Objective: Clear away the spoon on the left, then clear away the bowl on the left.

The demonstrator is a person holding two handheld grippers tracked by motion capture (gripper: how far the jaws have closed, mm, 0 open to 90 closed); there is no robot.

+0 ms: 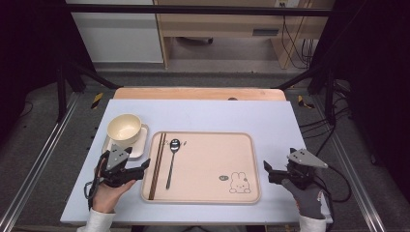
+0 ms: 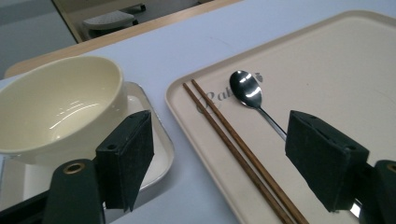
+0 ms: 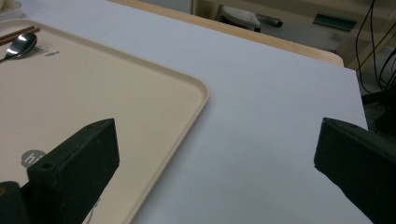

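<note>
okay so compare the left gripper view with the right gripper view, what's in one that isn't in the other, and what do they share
Left gripper view: the cream bowl sitting on a small white dish, and the open left claw aimed at the chopsticks' near stretch.

Right gripper view: the tray's rounded corner, a wide stretch of bare table mat beside it, dark cables off the table's far corner, and the open right claw.

Both: the beige tray, the spoon and the brown chopsticks lying on it; in the right gripper view these sit far off at the upper left.

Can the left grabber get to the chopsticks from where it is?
Probably yes. The left gripper is open right beside the tray's left edge, and the chopsticks lie bare along that edge, with only the spoon beyond them.
</note>
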